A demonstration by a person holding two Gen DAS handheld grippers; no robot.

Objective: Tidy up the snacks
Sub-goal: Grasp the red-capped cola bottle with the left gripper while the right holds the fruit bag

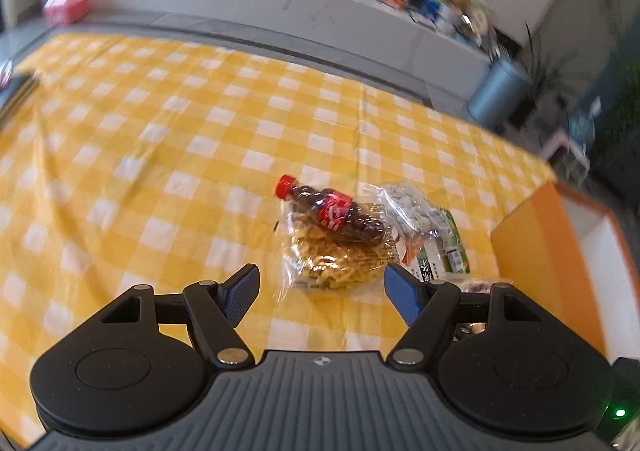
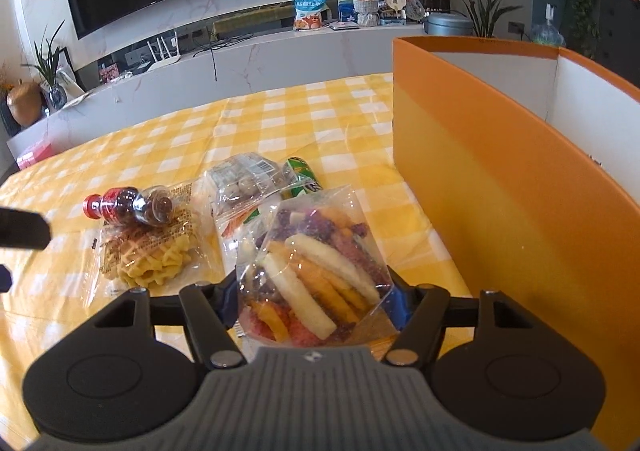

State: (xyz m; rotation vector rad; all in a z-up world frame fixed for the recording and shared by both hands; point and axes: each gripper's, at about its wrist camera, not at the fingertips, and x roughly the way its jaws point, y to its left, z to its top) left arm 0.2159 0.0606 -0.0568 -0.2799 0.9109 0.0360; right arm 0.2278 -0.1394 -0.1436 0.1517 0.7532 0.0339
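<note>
A small cola bottle (image 1: 328,211) with a red cap lies on a clear bag of yellow waffle snacks (image 1: 332,263) on the yellow checked cloth. A clear bag of pale candies (image 1: 408,207) and a green packet (image 1: 444,251) lie to their right. My left gripper (image 1: 320,291) is open and empty just before the waffle bag. My right gripper (image 2: 312,303) is shut on a clear bag of mixed dried fruit chips (image 2: 316,271), held above the table. The bottle (image 2: 128,205), waffle bag (image 2: 152,255), candy bag (image 2: 244,179) and green packet (image 2: 302,173) also show in the right wrist view.
An open orange box (image 2: 500,187) with white inner walls stands to the right of the snacks; its corner shows in the left wrist view (image 1: 556,251). A marble TV bench (image 2: 260,55) with clutter runs behind the table. The left gripper's tip (image 2: 24,233) enters at the left.
</note>
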